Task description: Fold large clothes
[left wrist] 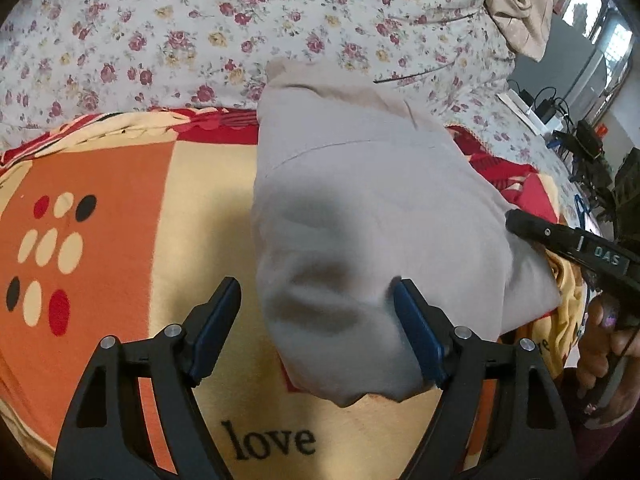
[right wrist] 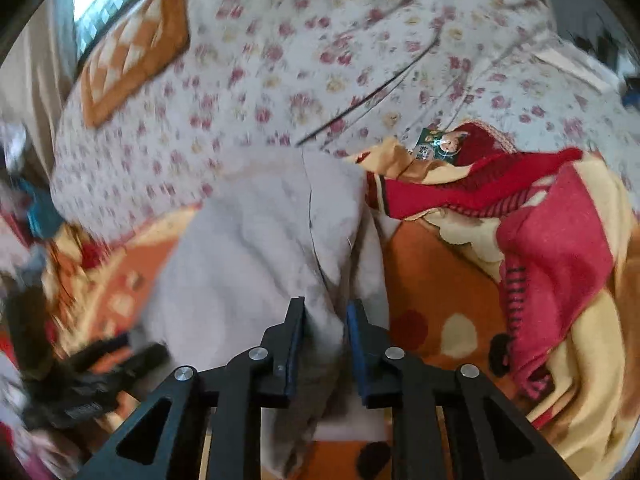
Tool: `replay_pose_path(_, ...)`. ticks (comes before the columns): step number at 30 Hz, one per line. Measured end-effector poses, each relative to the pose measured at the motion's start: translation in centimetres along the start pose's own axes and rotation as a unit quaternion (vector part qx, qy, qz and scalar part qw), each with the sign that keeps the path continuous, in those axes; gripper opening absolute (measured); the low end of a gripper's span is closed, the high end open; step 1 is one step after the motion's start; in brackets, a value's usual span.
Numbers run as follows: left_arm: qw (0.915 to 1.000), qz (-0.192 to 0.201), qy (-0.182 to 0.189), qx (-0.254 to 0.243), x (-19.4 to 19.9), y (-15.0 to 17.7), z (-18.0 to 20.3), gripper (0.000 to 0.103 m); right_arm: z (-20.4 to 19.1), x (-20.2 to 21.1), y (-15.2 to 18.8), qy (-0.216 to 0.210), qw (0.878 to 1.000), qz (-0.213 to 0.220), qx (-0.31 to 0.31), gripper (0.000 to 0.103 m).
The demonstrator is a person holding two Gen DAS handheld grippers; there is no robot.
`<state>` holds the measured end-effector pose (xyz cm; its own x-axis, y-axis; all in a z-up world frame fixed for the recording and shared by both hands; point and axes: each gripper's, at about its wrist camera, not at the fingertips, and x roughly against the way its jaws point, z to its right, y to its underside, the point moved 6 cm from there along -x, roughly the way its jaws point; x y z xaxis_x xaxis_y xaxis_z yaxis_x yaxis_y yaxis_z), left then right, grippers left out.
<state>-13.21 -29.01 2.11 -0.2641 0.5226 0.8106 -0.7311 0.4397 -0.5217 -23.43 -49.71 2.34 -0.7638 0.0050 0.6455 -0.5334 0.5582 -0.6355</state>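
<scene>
Folded garment (left wrist: 360, 200) on blanket (left wrist: 120, 240), bedsheet (left wrist: 200, 40) behind both.

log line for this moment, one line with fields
garment: grey folded piece on orange blanket | left hand-held gripper: open, straddling near edge | right hand-held gripper: narrow, cloth between pads, grip unclear

Two hand-held claws angled downward, one spread wide, one nearly closed.

The left claw (left wrist: 316, 320) points steeply down with its two black fingers and blue pads (left wrist: 214, 328) standing far apart; the right-hand pad touches grey fabric while the left-hand pad is clear of it, so nothing is pinched. The right claw (right wrist: 324, 344) tilts down less steeply, its jaws narrow, with a fold of the grey garment (right wrist: 256, 256) running between the pads. In the left wrist view the right claw reaches in from the right edge, and the person's hand (left wrist: 604, 344) grips its handle below.
</scene>
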Motion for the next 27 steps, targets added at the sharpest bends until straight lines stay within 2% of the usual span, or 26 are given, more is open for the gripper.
replay_pose_path(1,1.0,0.0,0.0,0.001,0.1,0.0,-0.1,0.08,-0.4,-0.3,0.0,-0.007,1.0,-0.008,-0.009,0.038)
replay_pose_path(3,1.0,0.001,0.001,0.001,0.5,0.0,-0.3,0.08,-1.3,-0.6,0.4,-0.018,0.999,-0.024,-0.013,0.05)
replay_pose_path(6,0.9999,0.01,0.004,-0.001,1.7,0.4,-0.9,0.08,-2.3,-0.7,1.4,-0.042,0.998,-0.04,-0.011,0.05)
replay_pose_path(11,0.9988,0.014,0.037,-0.029,4.0,2.6,-1.5,0.08,-1.7,0.3,3.7,-0.078,0.995,-0.05,-0.036,0.05)
replay_pose_path(17,0.9971,-0.009,0.051,-0.057,4.3,5.6,-1.2,0.08,-2.2,-0.3,5.4,-0.12,0.989,-0.071,-0.052,0.05)
replay_pose_path(18,0.997,-0.009,0.05,-0.059,4.1,5.7,-1.0,0.08,-2.4,-0.7,5.7,-0.12,0.989,-0.075,-0.052,0.046)
replay_pose_path(19,0.9972,-0.008,0.046,-0.058,3.9,5.7,-0.8,0.08,-2.7,-0.9,5.9,-0.116,0.99,-0.072,-0.048,0.032)
replay_pose_path(22,0.9988,0.005,0.028,-0.04,3.2,4.7,-0.4,0.079,-3.1,-0.5,5.4,-0.109,0.992,-0.045,-0.04,0.015)
replay_pose_path(26,0.9986,0.024,-0.047,-0.003,2.3,3.0,-1.6,0.08,-3.5,2.3,3.6,-0.107,0.994,0.012,-0.026,0.008)
replay_pose_path(27,0.9983,0.026,-0.052,0.002,2.4,2.8,-1.9,0.08,-3.5,3.0,3.2,-0.105,0.994,0.023,-0.023,0.007)
